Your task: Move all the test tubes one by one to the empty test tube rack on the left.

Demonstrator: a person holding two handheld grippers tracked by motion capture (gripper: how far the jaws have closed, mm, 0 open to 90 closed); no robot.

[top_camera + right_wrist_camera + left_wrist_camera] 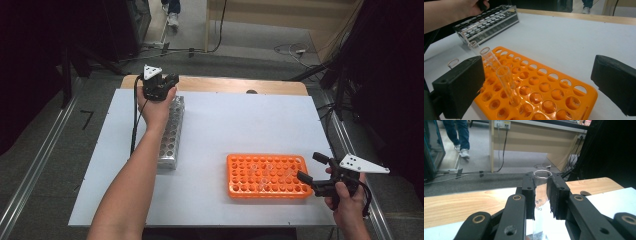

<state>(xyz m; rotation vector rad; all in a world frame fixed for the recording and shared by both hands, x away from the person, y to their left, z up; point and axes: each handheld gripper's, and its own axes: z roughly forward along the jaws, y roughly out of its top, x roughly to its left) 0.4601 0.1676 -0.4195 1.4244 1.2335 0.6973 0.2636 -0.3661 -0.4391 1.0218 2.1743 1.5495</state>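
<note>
Okay, my left gripper (167,80) sits upper left in the high view, over the far end of the metal rack (171,135), clenched on a clear tube (541,192). In the left gripper view I see the tube upright between the two pads, dead centre of the frame, its open rim poking above the jaw tips, printed marks showing low on the glass. Its lower end runs out of the bottom of the frame, so I can't tell if it's in a rack hole.

My right gripper (312,170) is lower right in the high view, just beside the right end of the orange rack (267,191), jaws released and wide apart, nothing between them. In the right gripper view the orange rack (564,100) fills the lower centre, with several clear tubes (506,82) standing tilted in its left holes. Metal rack (487,22) shows upper left there, my left hand (471,7) above it.

White table (240,120) under both racks.
</note>
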